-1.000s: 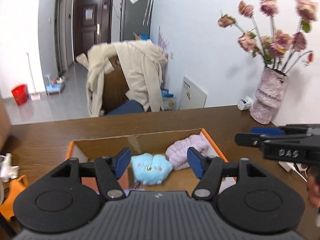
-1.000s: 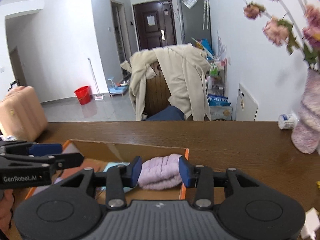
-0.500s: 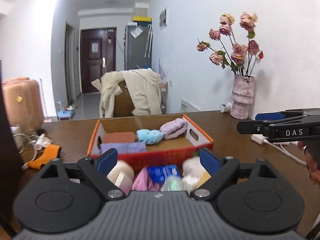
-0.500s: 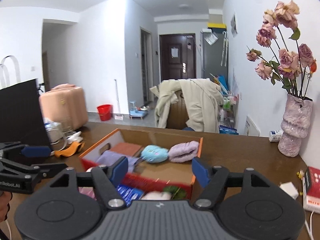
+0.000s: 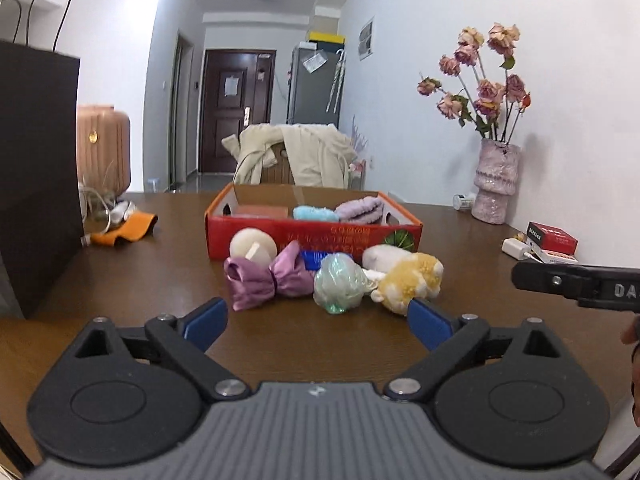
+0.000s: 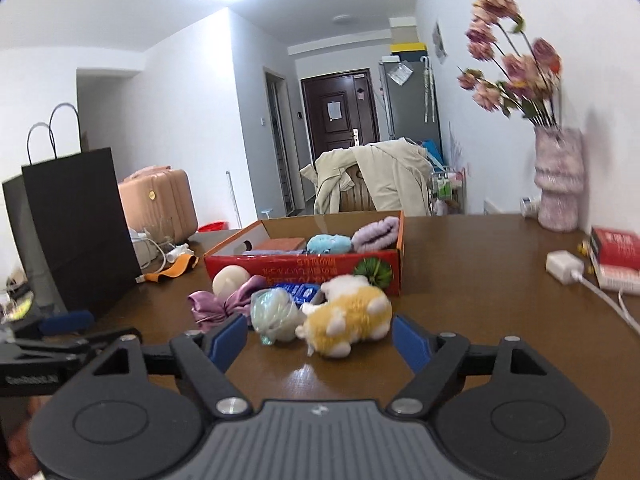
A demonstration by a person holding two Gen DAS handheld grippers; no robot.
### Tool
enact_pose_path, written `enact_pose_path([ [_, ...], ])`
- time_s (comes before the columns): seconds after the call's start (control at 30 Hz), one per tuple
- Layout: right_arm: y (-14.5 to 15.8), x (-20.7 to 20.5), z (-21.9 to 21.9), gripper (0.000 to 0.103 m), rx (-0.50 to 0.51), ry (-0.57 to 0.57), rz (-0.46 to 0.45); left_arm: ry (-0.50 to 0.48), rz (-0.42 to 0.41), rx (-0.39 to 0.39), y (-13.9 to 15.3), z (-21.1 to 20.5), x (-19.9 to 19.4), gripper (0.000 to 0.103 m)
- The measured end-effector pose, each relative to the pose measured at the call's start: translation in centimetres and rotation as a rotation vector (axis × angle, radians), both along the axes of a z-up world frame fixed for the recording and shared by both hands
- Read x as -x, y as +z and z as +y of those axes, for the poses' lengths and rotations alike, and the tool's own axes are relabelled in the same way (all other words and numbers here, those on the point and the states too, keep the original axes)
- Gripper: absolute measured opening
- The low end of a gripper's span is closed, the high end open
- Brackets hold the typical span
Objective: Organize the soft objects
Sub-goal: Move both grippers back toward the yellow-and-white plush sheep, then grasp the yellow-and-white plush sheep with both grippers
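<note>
**Soft things heaped before the red box on a brown bench**

Where we look along the dark brown bench [image 5: 120, 280], a red cardboard box [image 5: 312, 236] sits mid-surface with a blue plush [image 5: 314, 213] and a lilac headband [image 5: 360, 209] inside. Just in front of the box lie a cream ball [image 5: 252, 245], a purple bow [image 5: 266, 278], a pale green mesh puff [image 5: 338, 282] and a yellow plush [image 6: 346, 320], all touching or nearly so. Our left hand-held gripper [image 5: 318, 320] and right hand-held gripper [image 6: 320, 338] have just been opening; both stand apart, nothing pinched.

A black paper bag [image 5: 36, 176] stands at the left, a vase of dried roses [image 5: 496, 180] by the white wall, and a coat-draped chair [image 5: 296, 154] beyond the bench.

A blue packet [image 6: 298, 291] is mostly hidden behind the toys. The right view is blurred.
</note>
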State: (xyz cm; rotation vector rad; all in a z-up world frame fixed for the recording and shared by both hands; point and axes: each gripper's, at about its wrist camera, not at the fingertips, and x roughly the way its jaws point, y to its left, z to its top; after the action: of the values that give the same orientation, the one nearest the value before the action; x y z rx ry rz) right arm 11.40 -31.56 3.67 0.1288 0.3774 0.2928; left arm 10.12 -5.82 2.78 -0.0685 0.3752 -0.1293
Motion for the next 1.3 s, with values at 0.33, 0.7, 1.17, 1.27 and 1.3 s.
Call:
enact_pose_path([
  [0.33, -1.4, -3.7, -1.3, 0.079, 0.048, -0.021, 0.051, 0.061, 0.152, 0.099, -2.8, -1.3, -4.8, 0.098],
  [0.7, -2.7, -14.6, -2.7, 0.078, 0.046, 0.085, 0.152, -0.005, 0.316, 0.255, -4.7, -5.6, -12.6, 0.092],
  [1.17, -6.8, -23.2, -4.7, 0.050, -0.248, 0.211, 0.317, -0.105, 0.419, 0.535, -6.5, -5.6, -18.7, 0.046],
  [1.27, -6.8, -22.4, -5.1, 0.047, -0.265, 0.194, 0.325, -0.118, 0.423, 0.557, -6.6, -5.2, -18.7, 0.044],
  [1.3, -6.8, -22.1, -5.1, 0.046, -0.268, 0.187, 0.326, -0.120, 0.417, 0.568, -6.7, -5.0, -18.6, 0.044],
])
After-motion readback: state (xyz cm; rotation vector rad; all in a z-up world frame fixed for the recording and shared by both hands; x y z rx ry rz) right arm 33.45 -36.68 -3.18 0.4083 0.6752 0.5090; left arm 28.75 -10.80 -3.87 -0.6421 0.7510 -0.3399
